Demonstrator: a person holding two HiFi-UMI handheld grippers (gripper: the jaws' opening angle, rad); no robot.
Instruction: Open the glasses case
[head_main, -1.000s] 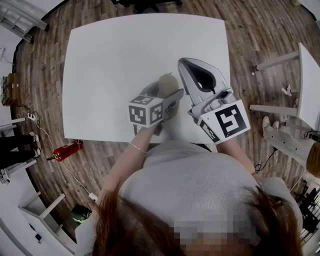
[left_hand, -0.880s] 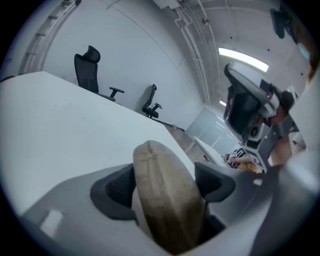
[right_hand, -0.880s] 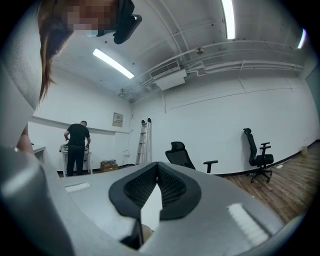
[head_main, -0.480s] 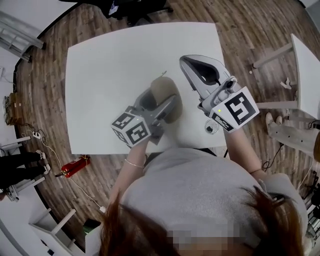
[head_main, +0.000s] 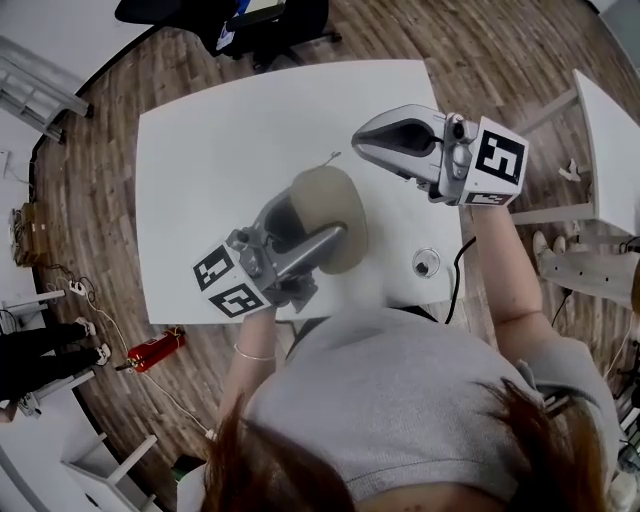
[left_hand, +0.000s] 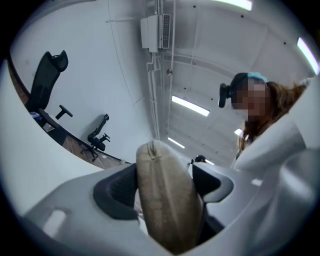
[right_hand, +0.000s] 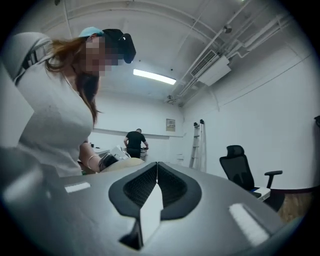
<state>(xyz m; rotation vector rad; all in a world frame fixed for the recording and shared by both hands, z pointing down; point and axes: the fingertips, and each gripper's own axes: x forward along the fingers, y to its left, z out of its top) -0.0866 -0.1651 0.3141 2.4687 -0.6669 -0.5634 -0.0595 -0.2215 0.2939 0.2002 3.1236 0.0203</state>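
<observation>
The glasses case (head_main: 340, 195) is a beige, rounded soft pouch held up above the white table (head_main: 220, 130). My left gripper (head_main: 322, 212) is shut on it from the near side, a dark pad (left_hand: 117, 192) on each flank of the case (left_hand: 165, 200), which stands edge-on between the jaws. The right gripper (head_main: 358, 140) hovers just right of the case, pointing left towards it, jaws shut with nothing between them (right_hand: 157, 172). In the right gripper view the top of the case (right_hand: 120, 164) peeks over the jaws.
A small round object (head_main: 427, 263) lies on the table near its front right corner. A black office chair (head_main: 260, 20) stands behind the table and a second white table (head_main: 610, 150) at the right. A red extinguisher (head_main: 150, 350) lies on the floor at the left.
The left gripper has lifted the case off the table and tipped it upward. The right gripper has swung round from pointing away to pointing left at the case.
</observation>
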